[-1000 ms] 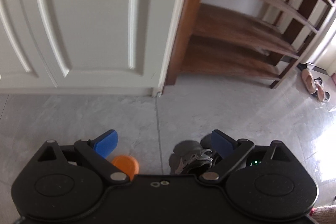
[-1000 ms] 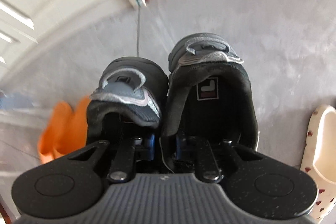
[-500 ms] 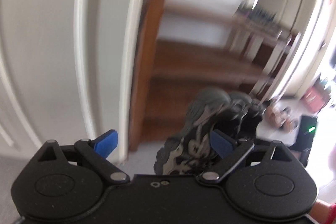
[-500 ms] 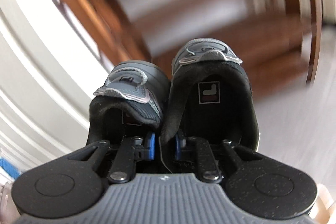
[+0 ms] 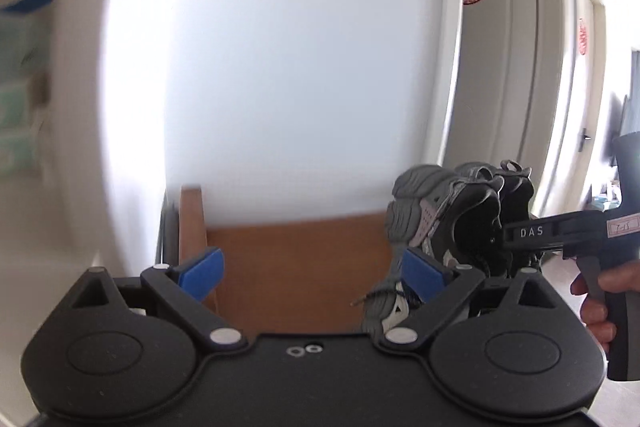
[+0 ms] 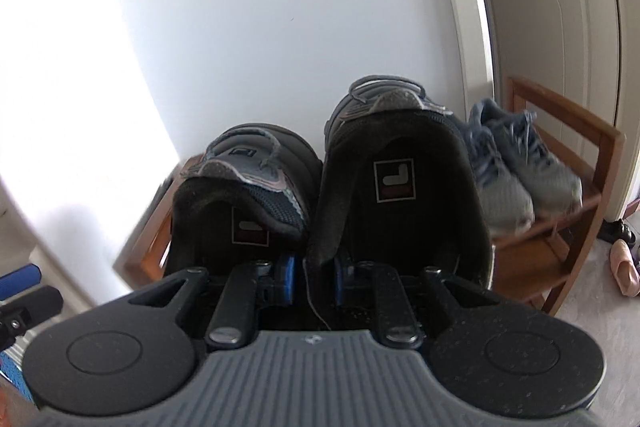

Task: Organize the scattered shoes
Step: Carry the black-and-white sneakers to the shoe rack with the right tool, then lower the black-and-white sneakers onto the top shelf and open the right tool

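Observation:
My right gripper point(image 6: 312, 279) is shut on the inner collars of a pair of dark grey sneakers point(image 6: 360, 187), pinching the two shoes together, toes pointing away. They hang in the air in front of the white wall, above the left part of the wooden shoe rack point(image 6: 600, 163). In the left wrist view the same sneakers point(image 5: 460, 219) hang at the right, above the rack's top board point(image 5: 288, 267), with the right gripper point(image 5: 560, 231) and a hand point(image 5: 596, 299) behind them. My left gripper point(image 5: 312, 273) is open and holds nothing.
A pair of light blue-grey sneakers point(image 6: 516, 171) sits on the rack's top shelf at the right. Pink flats point(image 6: 624, 267) and dark shoes point(image 6: 618, 231) lie on the floor beyond the rack. White doors point(image 5: 508, 67) stand to the right.
Both grippers have risen from near the floor to the rack's top. The dark sneakers came up off the floor in the right gripper. The orange slippers have dropped out of view.

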The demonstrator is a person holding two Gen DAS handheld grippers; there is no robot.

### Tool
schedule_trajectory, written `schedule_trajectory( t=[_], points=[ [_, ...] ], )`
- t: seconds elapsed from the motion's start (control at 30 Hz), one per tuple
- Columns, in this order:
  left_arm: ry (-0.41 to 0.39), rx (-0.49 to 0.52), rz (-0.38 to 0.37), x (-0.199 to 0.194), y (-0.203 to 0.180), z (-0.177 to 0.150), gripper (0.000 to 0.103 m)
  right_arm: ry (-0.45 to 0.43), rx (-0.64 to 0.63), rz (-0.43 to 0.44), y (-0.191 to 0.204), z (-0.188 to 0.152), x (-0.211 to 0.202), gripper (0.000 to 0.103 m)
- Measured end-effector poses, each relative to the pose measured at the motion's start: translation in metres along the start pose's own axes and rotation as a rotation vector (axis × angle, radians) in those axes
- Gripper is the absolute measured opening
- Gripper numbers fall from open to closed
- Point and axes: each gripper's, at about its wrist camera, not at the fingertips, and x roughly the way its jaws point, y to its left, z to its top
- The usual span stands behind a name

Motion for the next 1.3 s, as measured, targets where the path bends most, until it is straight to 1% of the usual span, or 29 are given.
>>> schedule_trajectory(
  t=[0.07, 0.17, 0.27, 0.33, 0.4, 0.5, 0.57, 0.63, 0.73, 0.83, 0.9, 1.0, 1.07, 1.13, 1.2, 1.27, 1.3],
  points=[
    [0.006, -0.006, 0.034, 0.026, -0.008, 0.013, 0.097, 0.030, -0.015, 0.013, -0.006, 0.019, 0.021, 0.021],
    [0.036, -0.028, 0.083, 0.066, -0.017, 0.026, 0.097, 0.087, -0.040, 0.036, -0.012, 0.038, 0.053, 0.021],
    [0.050, -0.047, 0.127, 0.083, -0.012, 0.033, 0.097, 0.191, -0.066, 0.064, -0.019, 0.058, 0.108, 0.021],
    [0.062, -0.076, 0.168, 0.097, -0.006, 0.035, 0.097, 0.228, -0.098, 0.075, -0.019, 0.066, 0.133, 0.021],
    [0.070, -0.088, 0.196, 0.101, -0.001, 0.037, 0.097, 0.264, -0.124, 0.078, -0.017, 0.074, 0.157, 0.021],
    [0.090, -0.100, 0.247, 0.111, 0.004, 0.036, 0.097, 0.338, -0.127, 0.094, -0.017, 0.083, 0.196, 0.021],
    [0.103, -0.105, 0.271, 0.116, 0.005, 0.035, 0.097, 0.388, -0.169, 0.085, -0.011, 0.085, 0.220, 0.021],
    [0.113, -0.110, 0.289, 0.120, 0.007, 0.035, 0.097, 0.452, -0.184, 0.078, -0.005, 0.084, 0.248, 0.022],
    [0.123, -0.122, 0.310, 0.127, 0.009, 0.034, 0.097, 0.499, -0.206, 0.068, 0.001, 0.081, 0.270, 0.023],
    [0.134, -0.128, 0.319, 0.134, 0.008, 0.034, 0.097, 0.498, -0.256, 0.070, 0.011, 0.080, 0.281, 0.023],
    [0.139, -0.133, 0.317, 0.135, 0.006, 0.035, 0.097, 0.496, -0.244, 0.066, 0.011, 0.081, 0.284, 0.024],
    [0.139, -0.134, 0.308, 0.140, 0.003, 0.035, 0.097, 0.466, -0.244, 0.052, 0.011, 0.079, 0.286, 0.024],
    [0.142, -0.132, 0.298, 0.143, 0.001, 0.034, 0.097, 0.433, -0.218, 0.025, 0.011, 0.075, 0.286, 0.025],
    [0.142, -0.127, 0.277, 0.140, -0.002, 0.032, 0.097, 0.412, -0.215, 0.008, 0.014, 0.070, 0.283, 0.032],
    [0.139, -0.116, 0.259, 0.134, -0.003, 0.030, 0.097, 0.387, -0.199, -0.001, 0.016, 0.067, 0.274, 0.034],
    [0.141, -0.104, 0.245, 0.129, -0.003, 0.026, 0.097, 0.326, -0.174, 0.000, 0.016, 0.063, 0.251, 0.034],
    [0.147, -0.103, 0.242, 0.125, -0.001, 0.023, 0.097, 0.266, -0.165, 0.003, 0.015, 0.061, 0.228, 0.034]
  ],
)
